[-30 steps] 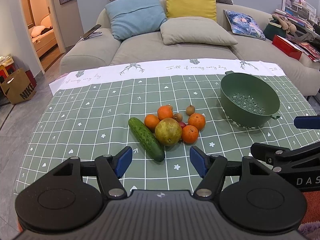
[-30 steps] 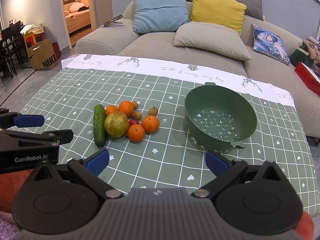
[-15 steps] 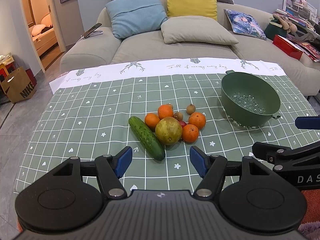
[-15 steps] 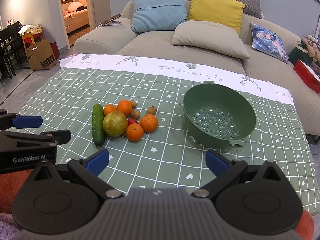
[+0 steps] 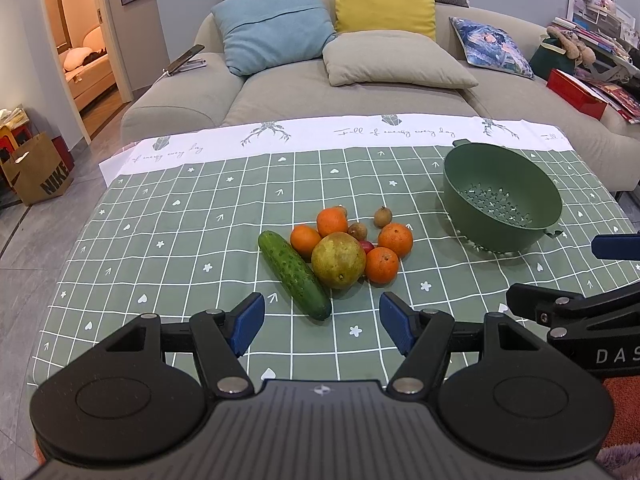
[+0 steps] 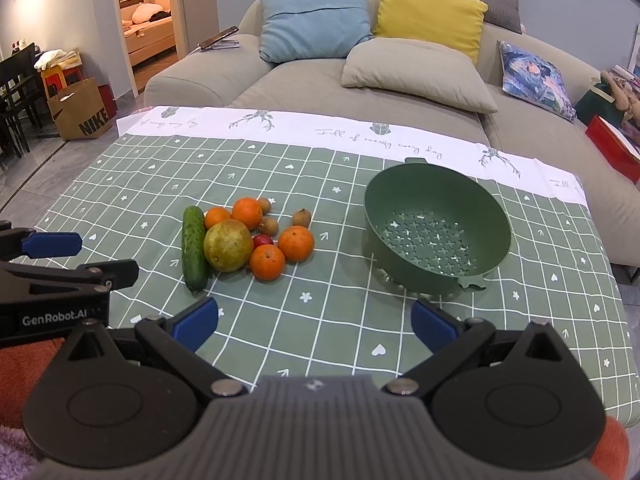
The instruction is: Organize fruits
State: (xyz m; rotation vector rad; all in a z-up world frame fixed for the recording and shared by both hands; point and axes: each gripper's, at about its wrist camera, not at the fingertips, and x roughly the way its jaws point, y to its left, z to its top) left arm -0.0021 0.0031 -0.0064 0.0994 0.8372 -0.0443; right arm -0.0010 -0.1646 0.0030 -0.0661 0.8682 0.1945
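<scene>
Four round oranges (image 5: pixel 395 240) | bumpy cucumber (image 5: pixel 295 275) | perforated colander (image 5: pixel 502 196) | left gripper (image 5: pixel 322 322), right gripper (image 6: pixel 314 322) spread wide, empty

A beige sofa (image 5: pixel 352 84) with blue (image 5: pixel 272 26) and yellow cushions (image 5: pixel 384 6) stands beyond the jaws against a grey-blue wall (image 5: pixel 188 8), a lit doorway (image 5: pixel 76 44) far left.

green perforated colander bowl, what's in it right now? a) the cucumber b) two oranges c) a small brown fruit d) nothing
d: the green perforated colander bowl shows only its bare star-shaped holes, while the round oranges, the long dark green cucumber and the small brown fruits all lie in a cluster on the green checked tablecloth beside it.
</scene>
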